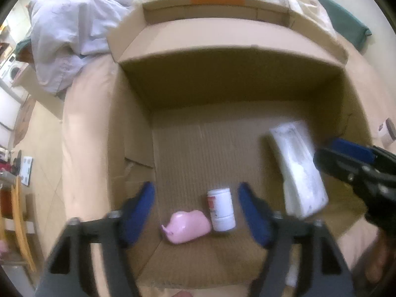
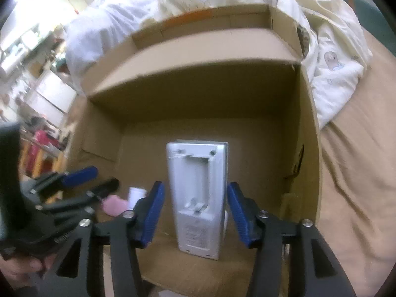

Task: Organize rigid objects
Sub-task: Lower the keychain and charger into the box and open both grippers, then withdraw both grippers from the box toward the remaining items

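An open cardboard box (image 1: 222, 57) (image 2: 198, 54) stands on a bed. On its floor lie a pink toy (image 1: 188, 225) (image 2: 113, 204) and a white bottle (image 1: 221, 209) (image 2: 136, 195). My left gripper (image 1: 196, 188) (image 2: 106, 176) hangs open above them, its blue pads well apart from both. A long white device (image 2: 198, 198) (image 1: 297, 165), back side up and blurred, sits tilted inside the box between the fingers of my right gripper (image 2: 195, 186) (image 1: 325, 151). The blue pads (image 2: 153, 212) stand slightly off its sides, so that gripper is open.
Rumpled white and cream bedding (image 1: 74, 32) (image 2: 334, 57) lies behind and beside the box on a tan sheet (image 2: 358, 173). A small jar (image 1: 386, 131) rests on the sheet right of the box. A wooden chair (image 1: 17, 222) and room furniture stand at the left.
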A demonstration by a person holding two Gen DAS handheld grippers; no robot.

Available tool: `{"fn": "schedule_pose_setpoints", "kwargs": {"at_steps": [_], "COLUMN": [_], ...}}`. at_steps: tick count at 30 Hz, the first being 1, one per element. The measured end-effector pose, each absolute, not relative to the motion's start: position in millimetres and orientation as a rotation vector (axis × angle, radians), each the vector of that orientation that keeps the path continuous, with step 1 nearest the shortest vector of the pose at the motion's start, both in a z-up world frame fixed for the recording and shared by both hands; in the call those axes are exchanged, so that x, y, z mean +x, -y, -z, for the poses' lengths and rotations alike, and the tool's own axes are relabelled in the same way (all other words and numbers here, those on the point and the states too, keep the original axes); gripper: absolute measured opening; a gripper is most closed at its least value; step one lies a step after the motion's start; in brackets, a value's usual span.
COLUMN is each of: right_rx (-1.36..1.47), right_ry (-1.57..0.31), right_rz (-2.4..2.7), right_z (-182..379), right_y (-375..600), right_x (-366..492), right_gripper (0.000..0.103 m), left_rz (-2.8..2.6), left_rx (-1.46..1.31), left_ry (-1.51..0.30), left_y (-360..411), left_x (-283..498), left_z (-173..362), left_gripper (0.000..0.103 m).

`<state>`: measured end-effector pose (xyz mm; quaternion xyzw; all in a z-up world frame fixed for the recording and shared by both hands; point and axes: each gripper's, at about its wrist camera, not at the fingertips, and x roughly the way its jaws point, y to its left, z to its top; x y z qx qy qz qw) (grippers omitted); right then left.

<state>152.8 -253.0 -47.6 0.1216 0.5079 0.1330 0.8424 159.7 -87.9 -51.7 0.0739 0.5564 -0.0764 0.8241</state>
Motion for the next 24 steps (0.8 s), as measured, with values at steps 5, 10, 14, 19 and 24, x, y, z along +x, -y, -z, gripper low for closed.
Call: {"fn": "schedule_pose_setpoints", "kwargs": {"at_steps": [5, 10, 14, 19, 24], "right_rx": [0.286, 0.292, 0.318, 0.261, 0.257], "right_ry": [-0.989, -0.928, -0.908, -0.857, -0.838], "right_rz": [-0.309, -0.282, -0.277, -0.233, -0.243], "right_z": [29.7, 19.7, 18.5, 14.1, 13.7], "right_y": [256.5, 265.8, 267.0, 261.7, 258.0], "right_x": [149.4, 145.9, 147.2, 143.0, 139.6], "right_gripper": [0.101, 0.103, 0.103, 0.103, 0.103], "left_rz": [0.203, 0.219, 0.223, 0.221, 0.215], "left_rx": [0.095, 0.079, 0.011, -0.010, -0.005], "left_ry": [-1.168, -1.125, -1.117, -1.111, -1.087], "left_y": [85.7, 86.1, 75.7, 68.5, 67.3], "left_x": [157.7, 154.2, 157.0, 156.5, 151.2], "left_z": [43.4, 34.2, 29.5, 28.5, 23.8], "left_gripper": [0.093, 0.103, 0.103, 0.103, 0.103]}}
